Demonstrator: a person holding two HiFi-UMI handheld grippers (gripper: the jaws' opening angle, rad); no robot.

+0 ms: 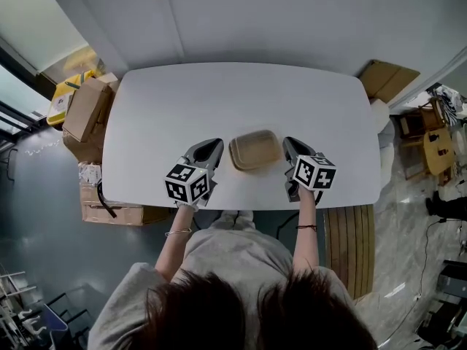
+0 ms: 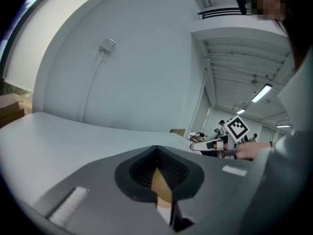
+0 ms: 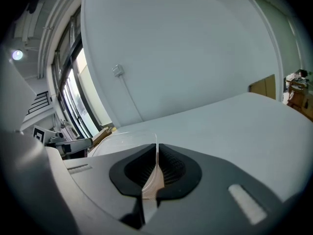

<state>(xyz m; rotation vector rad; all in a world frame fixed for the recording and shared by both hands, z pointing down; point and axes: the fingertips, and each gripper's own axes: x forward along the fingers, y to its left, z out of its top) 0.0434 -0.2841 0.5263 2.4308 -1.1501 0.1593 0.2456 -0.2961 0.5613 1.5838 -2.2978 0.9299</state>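
While it is lying near the front edge of the white table [image 1: 241,93], the shallow brown rectangular paper box [image 1: 254,150] is being pinched from both sides.
The left gripper [image 2: 160,182] is clamping its brown left rim, while the right gripper [image 3: 155,171] is nipping the edge of its clear plastic lid [image 3: 124,137] on the opposite side.

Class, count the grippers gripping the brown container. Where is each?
2. The left gripper is shut on the brown container's left edge; the right gripper clamps its clear lid, right side.
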